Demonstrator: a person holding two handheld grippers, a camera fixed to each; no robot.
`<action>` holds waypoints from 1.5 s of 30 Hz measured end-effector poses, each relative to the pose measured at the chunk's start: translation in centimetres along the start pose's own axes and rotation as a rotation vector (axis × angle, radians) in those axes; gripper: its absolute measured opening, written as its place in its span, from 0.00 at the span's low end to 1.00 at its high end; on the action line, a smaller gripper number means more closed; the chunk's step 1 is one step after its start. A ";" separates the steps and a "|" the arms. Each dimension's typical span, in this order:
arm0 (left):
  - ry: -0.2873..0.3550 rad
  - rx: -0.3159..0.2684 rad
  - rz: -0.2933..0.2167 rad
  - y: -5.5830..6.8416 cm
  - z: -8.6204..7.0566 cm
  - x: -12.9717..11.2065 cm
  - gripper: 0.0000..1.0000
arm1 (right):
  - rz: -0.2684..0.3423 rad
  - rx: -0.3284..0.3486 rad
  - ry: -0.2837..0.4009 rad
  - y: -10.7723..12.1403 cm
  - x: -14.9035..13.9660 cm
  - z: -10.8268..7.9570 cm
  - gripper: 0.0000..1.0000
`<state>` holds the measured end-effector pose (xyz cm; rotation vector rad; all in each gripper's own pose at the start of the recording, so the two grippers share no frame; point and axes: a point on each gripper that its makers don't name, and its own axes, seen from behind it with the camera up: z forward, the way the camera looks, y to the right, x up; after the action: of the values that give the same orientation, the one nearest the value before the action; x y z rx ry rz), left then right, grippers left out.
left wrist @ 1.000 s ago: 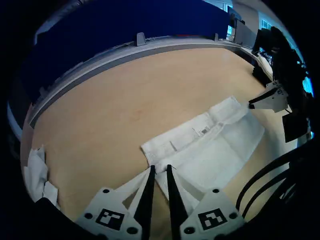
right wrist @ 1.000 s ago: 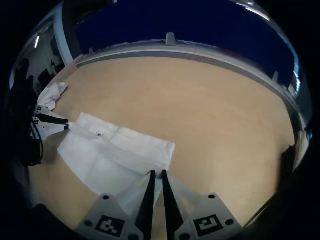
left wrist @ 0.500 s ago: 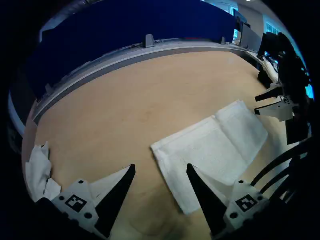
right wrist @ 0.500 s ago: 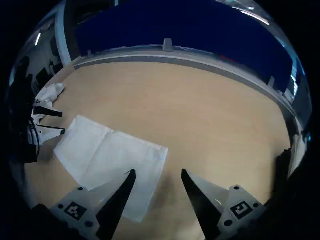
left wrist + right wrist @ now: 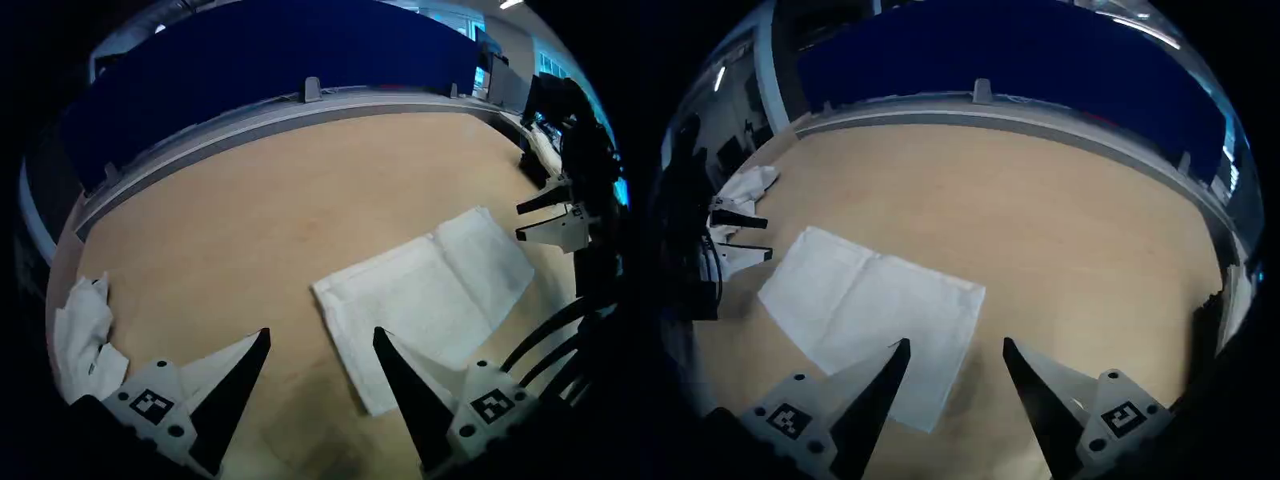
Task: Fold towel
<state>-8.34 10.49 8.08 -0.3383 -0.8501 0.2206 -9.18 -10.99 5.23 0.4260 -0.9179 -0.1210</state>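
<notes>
A white towel (image 5: 428,286) lies folded flat on the wooden table (image 5: 264,216). In the left gripper view my left gripper (image 5: 320,340) stands open just above the towel's near left corner, nothing between its fingers. The right gripper (image 5: 524,222) appears open at the far right, beside the towel's other end. In the right gripper view the towel (image 5: 872,308) lies low and left, and my right gripper (image 5: 954,350) hangs open over its near right corner. The left gripper (image 5: 760,236) is open at the left edge, next to the towel.
A crumpled white cloth (image 5: 80,340) lies at the table's left end, also visible as a cloth (image 5: 748,184) in the right gripper view. A blue partition (image 5: 280,56) and grey rail (image 5: 240,124) run along the far edge. A dark chair frame (image 5: 552,352) stands at the near right.
Both grippers were shut on the towel's near edge a second ago; they have opened and let it go. The towel now lies flat, folded over, and both grippers have drawn back slightly.
</notes>
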 end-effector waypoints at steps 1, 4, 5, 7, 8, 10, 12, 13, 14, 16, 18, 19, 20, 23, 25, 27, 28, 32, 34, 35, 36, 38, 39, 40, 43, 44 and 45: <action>0.003 0.009 -0.005 -0.2 -0.2 -0.1 0.95 | -0.006 0.006 -0.003 -0.2 -0.2 -0.1 0.90; 0.010 0.028 -0.018 -0.7 -1.0 -0.6 0.95 | -0.028 0.021 -0.013 -0.6 -0.8 -0.5 0.90; 0.012 0.034 -0.021 -0.8 -1.2 -0.8 0.95 | -0.036 0.025 -0.016 -0.8 -1.1 -0.7 0.90; 0.014 0.046 -0.034 -1.0 -1.9 -1.3 0.95 | -0.051 0.035 -0.022 -1.1 -1.5 -0.9 0.90; 0.015 0.051 -0.040 -1.1 -2.2 -1.5 0.95 | -0.058 0.039 -0.025 -1.2 -1.7 -1.0 0.90; 0.019 0.062 -0.061 -1.3 -2.9 -2.1 0.95 | -0.067 0.050 -0.030 -1.6 -2.2 -1.3 0.90; 0.023 0.071 -0.082 -1.5 -3.7 -2.6 0.95 | -0.075 0.061 -0.036 -1.9 -2.6 -1.6 0.90; 0.024 0.076 -0.095 -1.5 -4.1 -3.0 0.95 | -0.078 0.068 -0.039 -2.0 -2.8 -1.7 0.90; 0.026 0.081 -0.106 -1.6 -4.4 -3.3 0.96 | -0.081 0.073 -0.042 -2.1 -3.0 -1.8 0.90; 0.028 0.093 -0.127 -1.7 -5.2 -4.1 0.96 | -0.090 0.083 -0.048 -2.3 -3.5 -2.1 0.90; 0.030 0.105 -0.145 -1.8 -6.0 -4.8 0.96 | -0.099 0.092 -0.054 -2.5 -3.9 -2.3 0.90; 0.031 0.113 -0.153 -1.9 -6.4 -5.2 0.96 | -0.106 0.097 -0.057 -2.6 -4.1 -2.4 0.90; 0.031 0.119 -0.161 -2.0 -6.8 -5.6 0.96 | -0.111 0.102 -0.060 -2.6 -4.3 -2.5 0.90; 0.028 0.138 -0.184 -2.2 -8.1 -6.7 0.96 | -0.127 0.116 -0.065 -2.9 -4.7 -2.7 0.90; 0.026 0.144 -0.200 -2.2 -9.0 -7.5 0.95 | -0.136 0.123 -0.070 -3.0 -5.0 -2.8 0.90; 0.024 0.149 -0.212 -2.3 -9.7 -8.2 0.95 | -0.143 0.127 -0.076 -3.0 -5.2 -2.8 0.90; 0.023 0.151 -0.218 -2.3 -10.0 -8.6 0.95 | -0.147 0.129 -0.081 -3.0 -5.4 -2.8 0.90; 0.018 0.160 -0.228 -2.8 -10.7 -9.5 0.95 | -0.157 0.134 -0.091 -3.1 -5.7 -2.9 0.90; 0.020 0.165 -0.229 -3.0 -10.9 -9.6 0.95 | -0.163 0.135 -0.095 -3.1 -5.9 -2.9 0.90; 0.021 0.167 -0.229 -3.2 -11.0 -9.6 0.95 | -0.167 0.135 -0.097 -3.1 -6.0 -2.9 0.90; 0.023 0.168 -0.229 -3.2 -11.1 -9.5 0.95 | -0.171 0.136 -0.100 -3.2 -6.2 -2.9 0.90; 0.028 0.171 -0.229 -3.3 -11.3 -9.5 0.95 | -0.180 0.138 -0.109 -3.3 -6.5 -3.0 0.90; 0.029 0.172 -0.228 -3.4 -11.5 -9.5 0.95 | -0.186 0.141 -0.111 -3.4 -6.7 -3.0 0.90; 0.029 0.174 -0.228 -3.4 -11.7 -9.5 0.95 | -0.192 0.144 -0.114 -3.5 -6.8 -3.0 0.90; 0.028 0.178 -0.226 -3.5 -12.1 -9.8 0.95 | -0.209 0.152 -0.121 -3.8 -7.3 -3.0 0.90; 0.028 0.179 -0.225 -3.5 -12.2 -9.9 0.95 | -0.215 0.155 -0.123 -3.8 -7.4 -3.0 0.90; 0.027 0.180 -0.226 -3.6 -12.4 -10.0 0.95 | -0.219 0.156 -0.126 -3.9 -7.5 -3.0 0.89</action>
<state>-5.13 1.44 -5.11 -0.0753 -0.8278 0.0813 -11.10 -11.48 -3.54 0.6693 -1.0065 -0.2797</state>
